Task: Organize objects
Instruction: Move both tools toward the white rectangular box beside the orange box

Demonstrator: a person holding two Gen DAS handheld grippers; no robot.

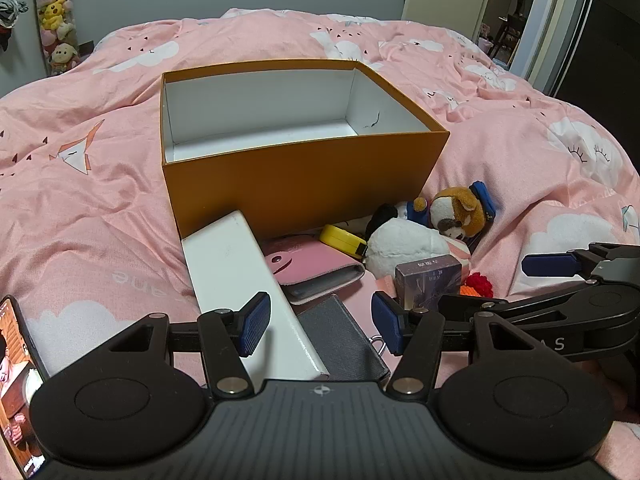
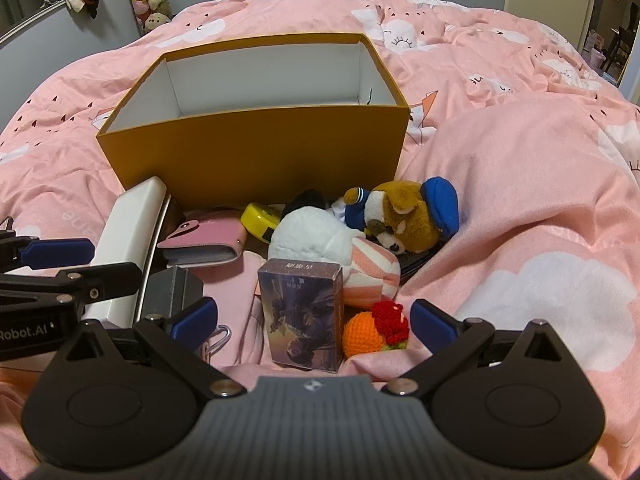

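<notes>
Both grippers hang open and empty over a pile of small items on a pink bedspread (image 1: 100, 200), near the empty orange box (image 1: 300, 176). The right gripper (image 2: 314, 320) brackets a purple card box (image 2: 302, 316); it would do best to close squarely on the narrow sides. The left gripper (image 1: 320, 322) sits above a white case (image 1: 240, 284). Only the left view shows a phone (image 1: 20, 380); only the right shows the orange knitted toy (image 2: 368, 334) clearly

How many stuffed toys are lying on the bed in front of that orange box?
2. A brown dog plush in a blue cap lies by the box's right corner, and a white plush lies against it, nearer the camera. Something black behind them may be another; it is mostly hidden.
</notes>
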